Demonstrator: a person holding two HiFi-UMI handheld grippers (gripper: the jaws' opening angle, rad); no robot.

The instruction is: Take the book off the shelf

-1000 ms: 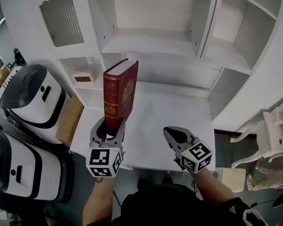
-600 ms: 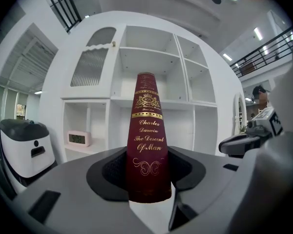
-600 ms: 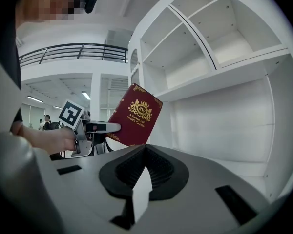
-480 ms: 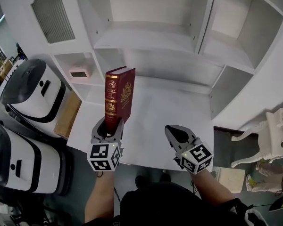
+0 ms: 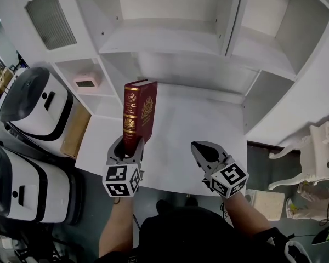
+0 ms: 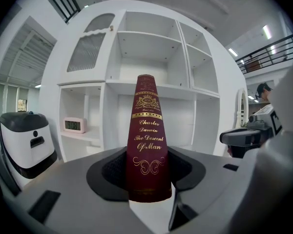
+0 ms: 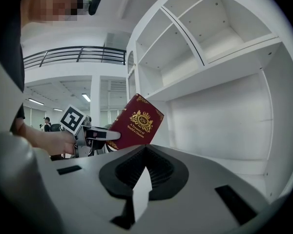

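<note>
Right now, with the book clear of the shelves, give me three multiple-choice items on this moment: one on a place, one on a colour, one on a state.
1. Where is the pink clock?
A. on the floor
B. in a low left compartment of the shelf unit
C. on the top shelf

2. What colour is the cover of the book?
A. green
B. blue
C. dark red with gold

3. How does the book stand?
A. lying flat
B. held upright between the jaws of the left gripper
C. leaning against a shelf wall

Answers:
1 B: the head view shows it in the cubby to the left of the book.
2 C: both gripper views show a maroon cover with gilt lettering.
3 B: the jaws clamp its lower end, with the spine facing the left gripper view.
</note>
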